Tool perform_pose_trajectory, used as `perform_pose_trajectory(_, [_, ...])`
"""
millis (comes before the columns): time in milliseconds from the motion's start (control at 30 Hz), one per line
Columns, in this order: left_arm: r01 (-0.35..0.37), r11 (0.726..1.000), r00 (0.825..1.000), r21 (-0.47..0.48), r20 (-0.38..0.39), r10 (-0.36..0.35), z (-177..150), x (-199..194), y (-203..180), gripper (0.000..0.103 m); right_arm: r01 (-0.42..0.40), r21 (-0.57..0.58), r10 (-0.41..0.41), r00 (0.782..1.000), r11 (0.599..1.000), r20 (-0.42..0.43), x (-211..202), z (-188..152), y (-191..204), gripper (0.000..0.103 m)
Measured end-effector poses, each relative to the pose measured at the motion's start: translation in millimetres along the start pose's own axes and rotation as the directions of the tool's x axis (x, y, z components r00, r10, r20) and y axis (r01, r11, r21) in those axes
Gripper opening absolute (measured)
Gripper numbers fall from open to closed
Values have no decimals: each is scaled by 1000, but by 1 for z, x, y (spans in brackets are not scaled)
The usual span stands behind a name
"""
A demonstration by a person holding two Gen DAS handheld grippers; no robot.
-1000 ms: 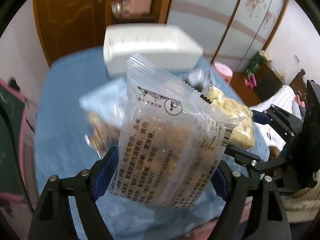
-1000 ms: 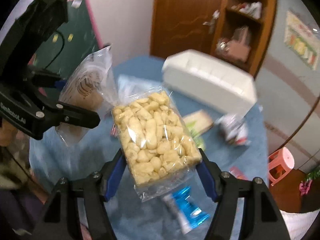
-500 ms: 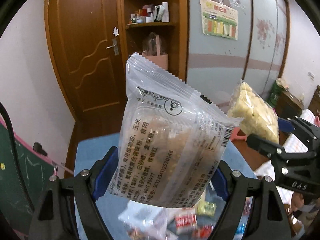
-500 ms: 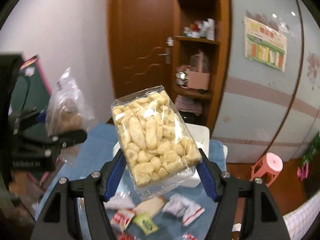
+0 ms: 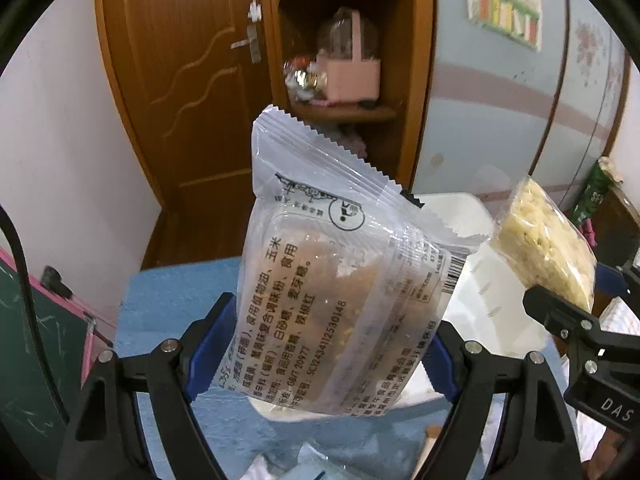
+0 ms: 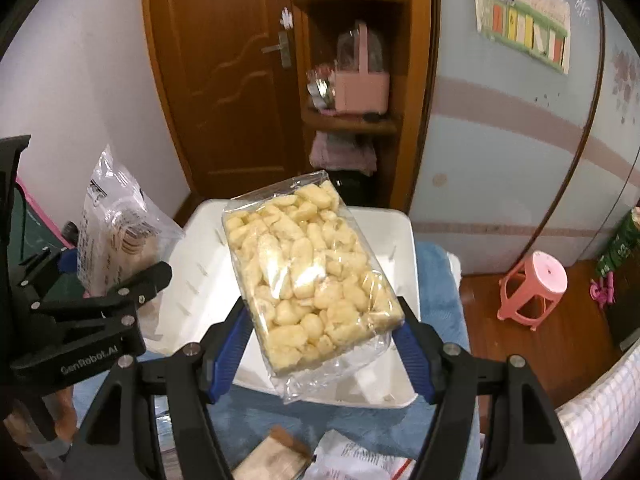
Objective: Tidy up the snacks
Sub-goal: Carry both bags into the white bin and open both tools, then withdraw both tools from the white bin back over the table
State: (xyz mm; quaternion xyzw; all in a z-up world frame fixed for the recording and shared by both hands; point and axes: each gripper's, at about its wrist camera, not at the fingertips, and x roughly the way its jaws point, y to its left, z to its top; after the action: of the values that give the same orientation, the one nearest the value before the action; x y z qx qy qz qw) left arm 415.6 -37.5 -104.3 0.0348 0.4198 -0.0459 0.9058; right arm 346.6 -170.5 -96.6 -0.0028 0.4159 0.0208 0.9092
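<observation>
My left gripper [image 5: 320, 356] is shut on a clear packet of brown cake [image 5: 336, 292] with black print, held upright above the blue table. My right gripper [image 6: 320, 336] is shut on a clear bag of yellow puffed snack [image 6: 308, 276]. Both packets hang over a white bin [image 6: 400, 248] at the table's far side; in the left wrist view the white bin [image 5: 492, 304] shows behind the cake packet. The puffed snack bag [image 5: 548, 244] appears at the right there, and the cake packet [image 6: 116, 232] at the left in the right wrist view.
Loose snack packets [image 6: 348, 456] lie on the blue tablecloth [image 6: 436, 280] at the near edge. Beyond the table stand a wooden door [image 6: 224, 80], a corner shelf holding a pink basket [image 6: 360, 84], and a pink stool [image 6: 536, 288] on the floor at right.
Both grippers, each still holding its packet, swung from low over the table to face the white bin and now hold the packets above it. The view rose, then dipped toward the bin.
</observation>
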Motion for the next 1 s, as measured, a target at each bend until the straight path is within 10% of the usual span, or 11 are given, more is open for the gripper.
perform_pose_trajectory(167, [-77,997,996,-1,-51,77,-5,44,-3,83,24,20,-23,997,1000,-68,39,-9,-8,69])
perform_pose_trajectory(533, [11,1000,992,9,-123,-10,-22,58,-6,94,-19,164,42,990,986,-138,69,-19,-38,82])
perform_pose_trajectory(600, [17,1000,993,10,-115,-16,-23,53,-8,103,-18,157,37,992,987,-118,65,-19,-38,97])
perform_pose_trajectory(1000, [18,999,999,45,-29,-17,-27,-20,-10,103,-10,133,22,996,991,-84,20,-25,-33,99])
